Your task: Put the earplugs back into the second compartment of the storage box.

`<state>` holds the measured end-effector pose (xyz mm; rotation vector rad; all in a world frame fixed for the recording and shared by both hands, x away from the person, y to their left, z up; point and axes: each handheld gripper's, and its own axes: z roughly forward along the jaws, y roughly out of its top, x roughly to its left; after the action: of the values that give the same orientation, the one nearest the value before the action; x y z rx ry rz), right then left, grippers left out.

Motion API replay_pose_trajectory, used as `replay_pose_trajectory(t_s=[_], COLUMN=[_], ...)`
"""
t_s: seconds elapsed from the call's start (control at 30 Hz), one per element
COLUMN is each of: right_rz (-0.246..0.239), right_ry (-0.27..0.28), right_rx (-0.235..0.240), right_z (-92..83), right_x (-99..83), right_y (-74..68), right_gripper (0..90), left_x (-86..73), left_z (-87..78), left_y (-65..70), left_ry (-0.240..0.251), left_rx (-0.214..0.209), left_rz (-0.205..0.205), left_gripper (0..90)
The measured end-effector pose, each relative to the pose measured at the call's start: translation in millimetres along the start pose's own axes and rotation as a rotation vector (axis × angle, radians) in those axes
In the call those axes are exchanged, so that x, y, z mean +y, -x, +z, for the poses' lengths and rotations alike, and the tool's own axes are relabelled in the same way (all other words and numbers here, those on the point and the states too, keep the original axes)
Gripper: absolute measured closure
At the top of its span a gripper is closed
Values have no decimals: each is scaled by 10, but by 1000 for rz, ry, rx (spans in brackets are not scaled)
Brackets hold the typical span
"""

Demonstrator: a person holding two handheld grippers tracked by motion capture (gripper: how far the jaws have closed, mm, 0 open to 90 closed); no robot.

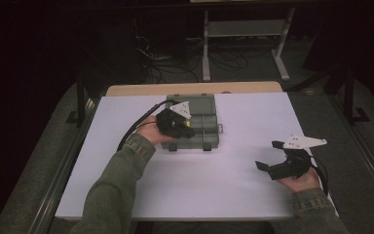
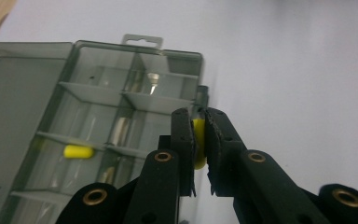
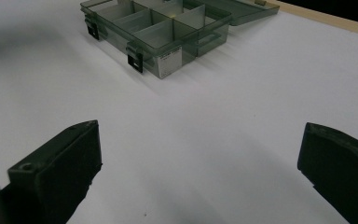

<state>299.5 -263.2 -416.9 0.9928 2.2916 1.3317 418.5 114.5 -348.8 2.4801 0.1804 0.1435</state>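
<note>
Over the open compartment box [image 2: 98,121] at frame centre, the left gripper [image 2: 199,140] pinches a yellow piece [image 2: 198,140] — probably to drop it in — while the right gripper [image 3: 200,172], fingers spread, waits lower right.

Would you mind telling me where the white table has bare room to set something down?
Bare white table runs along the near edge, between the organizer box and the right claw, and right of the box. It is crowded at the box, where the left claw grips a yellow piece.

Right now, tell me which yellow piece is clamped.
The yellow piece between the left gripper jaws; the other yellow piece lies loose in the box.
</note>
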Motion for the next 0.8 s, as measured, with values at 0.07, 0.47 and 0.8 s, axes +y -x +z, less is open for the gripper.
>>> replay_pose_trajectory(t_s=[0.07,0.47,0.8], right_rz=[1,-1,0], right_ry=[0,2,-1], right_rx=[0,-1,-1], right_z=[0,0,4], right_x=[0,0,-3], right_y=[1,6,8], right_gripper=[0,0,0], left_x=[-6,-104,-193], left_z=[-23,-69,65], left_y=[-53,-372,-552], left_ry=[2,43,64], left_rx=[11,71,96], left_rz=[-11,-102,-165], left_gripper=[827,830,826])
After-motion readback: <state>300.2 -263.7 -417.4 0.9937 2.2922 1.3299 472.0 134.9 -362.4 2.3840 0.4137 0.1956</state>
